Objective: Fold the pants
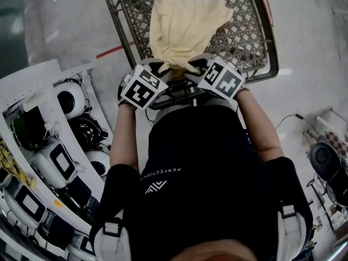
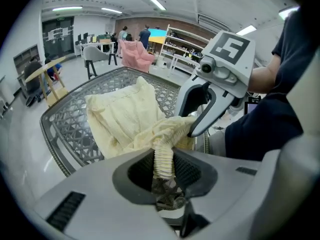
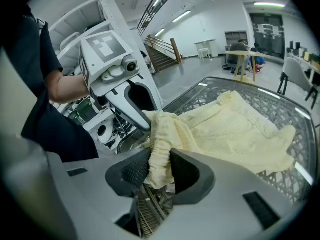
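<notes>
Pale yellow pants (image 1: 185,20) rumpled on mesh table (image 1: 255,48), waistband (image 2: 163,160) end bunched at near side; left gripper (image 2: 164,165) clamped on it, right gripper (image 3: 156,170) clamped on same edge just beside. Judging by this: no fold made yet, flattening and all folding left

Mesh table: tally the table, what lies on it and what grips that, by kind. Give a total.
Mesh table: 1
Pale yellow pants: 1
Grippers, left gripper and right gripper, both clamped on the pants' waistband: 2
Total: 4
</notes>
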`<state>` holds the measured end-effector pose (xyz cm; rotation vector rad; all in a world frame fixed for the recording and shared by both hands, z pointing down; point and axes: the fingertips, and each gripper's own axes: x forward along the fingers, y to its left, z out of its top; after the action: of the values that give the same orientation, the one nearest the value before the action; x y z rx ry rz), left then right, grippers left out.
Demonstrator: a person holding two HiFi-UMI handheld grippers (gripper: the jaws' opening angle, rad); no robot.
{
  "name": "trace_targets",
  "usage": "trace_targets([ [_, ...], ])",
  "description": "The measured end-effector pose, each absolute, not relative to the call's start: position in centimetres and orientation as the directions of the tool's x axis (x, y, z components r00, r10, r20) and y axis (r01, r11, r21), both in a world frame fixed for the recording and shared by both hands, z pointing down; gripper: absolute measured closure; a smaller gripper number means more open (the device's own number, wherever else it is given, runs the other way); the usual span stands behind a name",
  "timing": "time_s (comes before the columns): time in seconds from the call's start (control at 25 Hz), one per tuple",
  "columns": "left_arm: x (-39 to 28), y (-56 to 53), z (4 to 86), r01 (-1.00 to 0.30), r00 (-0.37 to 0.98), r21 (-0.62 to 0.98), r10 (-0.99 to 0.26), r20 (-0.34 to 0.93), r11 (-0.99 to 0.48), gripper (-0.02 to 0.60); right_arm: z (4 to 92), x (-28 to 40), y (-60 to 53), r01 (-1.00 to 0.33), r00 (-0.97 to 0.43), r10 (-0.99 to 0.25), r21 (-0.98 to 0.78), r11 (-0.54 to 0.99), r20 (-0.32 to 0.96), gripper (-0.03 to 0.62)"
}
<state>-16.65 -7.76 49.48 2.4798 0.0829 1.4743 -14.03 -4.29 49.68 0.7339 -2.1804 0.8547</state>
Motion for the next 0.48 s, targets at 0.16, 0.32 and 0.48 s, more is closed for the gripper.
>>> trace_targets([
  [0.16,-15.0,-9.4,48.9,-0.103,0.475,0.227,0.153,0.867,-0.968,0.489,49.1,-12.4,-6.0,-0.691,-0.621,-0.260,-0.359,0.628,0.740,0.470],
  [0.32,-13.3,-11.3,48.8,-0.136,0.485,0.221,0.129,0.865,-0.966,0.488,48.7,-10.7,-7.7,-0.695,-0.631,-0.271,-0.375,0.614,0.727,0.470],
  [0.48,-11.7,-13.5,48.6,-0.156,0.486,0.198,0.099,0.869,-0.968,0.488,48.4,-9.2,-9.9,-0.712,-0.632,-0.295,-0.386,0.587,0.716,0.470],
])
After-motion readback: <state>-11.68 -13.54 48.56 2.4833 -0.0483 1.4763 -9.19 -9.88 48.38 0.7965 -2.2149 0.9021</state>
